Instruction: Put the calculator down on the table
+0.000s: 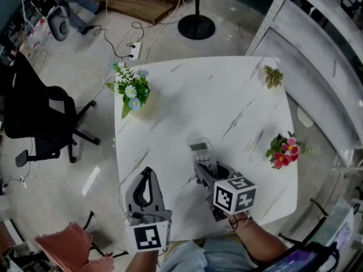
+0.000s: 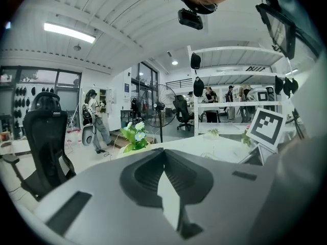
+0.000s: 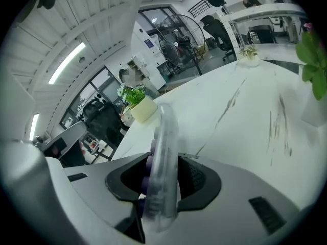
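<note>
A slim calculator (image 1: 201, 154) with a small display and purple keys sits between the jaws of my right gripper (image 1: 205, 171), over the near middle of the white marble table (image 1: 227, 95). In the right gripper view the calculator (image 3: 163, 157) stands edge-on between the pads, keys facing left, its far end sticking out over the tabletop. Whether its underside touches the table I cannot tell. My left gripper (image 1: 147, 177) hovers at the table's near left edge, and its jaws (image 2: 163, 157) meet at the tips with nothing between them.
A pot of white and blue flowers (image 1: 131, 92) stands at the far left of the table. Red flowers (image 1: 283, 151) are at the right edge and a small plant (image 1: 273, 76) is at the far right corner. A black office chair (image 1: 39, 118) stands left of the table.
</note>
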`<state>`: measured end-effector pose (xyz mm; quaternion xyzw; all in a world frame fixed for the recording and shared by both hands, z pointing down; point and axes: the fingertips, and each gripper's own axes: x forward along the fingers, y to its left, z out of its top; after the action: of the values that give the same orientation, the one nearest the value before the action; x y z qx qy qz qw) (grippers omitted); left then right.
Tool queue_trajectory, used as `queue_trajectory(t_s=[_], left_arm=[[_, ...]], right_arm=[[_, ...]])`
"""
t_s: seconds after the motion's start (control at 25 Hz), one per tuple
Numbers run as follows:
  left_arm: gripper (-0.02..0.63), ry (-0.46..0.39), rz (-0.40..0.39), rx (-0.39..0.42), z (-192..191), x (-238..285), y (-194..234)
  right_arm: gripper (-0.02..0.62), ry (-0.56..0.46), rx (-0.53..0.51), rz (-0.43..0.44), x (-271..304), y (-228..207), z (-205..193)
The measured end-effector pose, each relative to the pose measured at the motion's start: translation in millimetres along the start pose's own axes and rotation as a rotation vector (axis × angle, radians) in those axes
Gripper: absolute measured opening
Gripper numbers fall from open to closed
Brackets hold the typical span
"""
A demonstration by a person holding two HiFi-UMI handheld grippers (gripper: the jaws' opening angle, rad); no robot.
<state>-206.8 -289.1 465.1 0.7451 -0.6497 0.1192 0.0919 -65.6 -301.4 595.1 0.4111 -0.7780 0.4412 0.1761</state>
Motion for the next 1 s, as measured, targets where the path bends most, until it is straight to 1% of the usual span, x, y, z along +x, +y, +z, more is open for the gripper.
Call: queue_trajectory(t_s=[0.08,0.32,0.52,0.72,1.0], left_arm=[[0.008,0.006,0.001,-0.003,-1,0,3],[0.008,0.003,-0.004,-0.002,-2,3,6],[0.008,0.001,-0.014,-0.006,-2,7,3],[0.008,0.001,-0.029,0.004,-1,8,-4],[0.008,-0.002,-0.037,0.01,1,6,-8]], right_arm=[[0.158,0.0,-0.002,-0.009,1,-1,0],[0.166,-0.003,-0.027,-0.025,2,0,0],[0.198,-0.006,-0.071,-0.06,-5,-10,2],[0.223,-0.007,-0.073,-0.085,-10,-21,2],[0.236,0.002,-0.066,-0.104,-11,-34,-4]])
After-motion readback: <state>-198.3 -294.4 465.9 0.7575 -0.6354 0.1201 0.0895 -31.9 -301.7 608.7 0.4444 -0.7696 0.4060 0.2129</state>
